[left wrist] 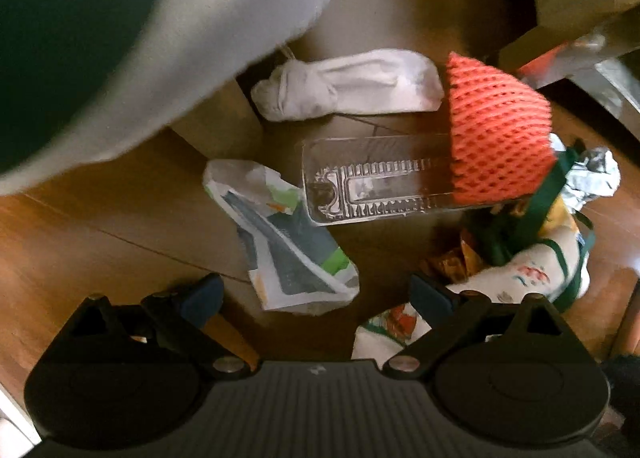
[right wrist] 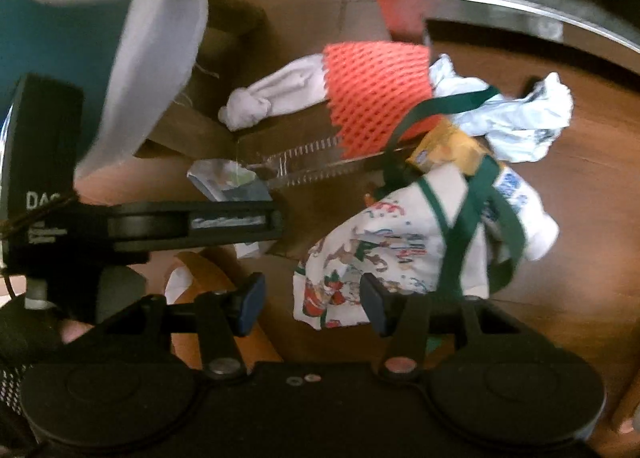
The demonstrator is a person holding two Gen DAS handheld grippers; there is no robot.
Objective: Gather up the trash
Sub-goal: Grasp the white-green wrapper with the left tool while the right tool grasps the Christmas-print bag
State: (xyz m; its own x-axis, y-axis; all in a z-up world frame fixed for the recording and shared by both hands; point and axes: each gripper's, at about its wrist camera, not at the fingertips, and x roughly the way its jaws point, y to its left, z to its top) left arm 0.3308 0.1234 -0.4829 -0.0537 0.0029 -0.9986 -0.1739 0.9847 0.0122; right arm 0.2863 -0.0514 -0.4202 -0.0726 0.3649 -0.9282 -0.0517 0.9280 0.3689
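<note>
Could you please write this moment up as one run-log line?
left gripper: open, empty | right gripper: open, empty | trash on floor: orange foam net, clear plastic tray, printed bag

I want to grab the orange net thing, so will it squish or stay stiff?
The orange foam net will probably squish: it is an open mesh of thin strands, and it looks very light for its size. It likely won't slip much, since the holes give grip. It leans on the clear plastic tray, which may shift too.

One sock [left wrist: 348,84], one net [left wrist: 498,130], two bags [left wrist: 288,242].
</note>
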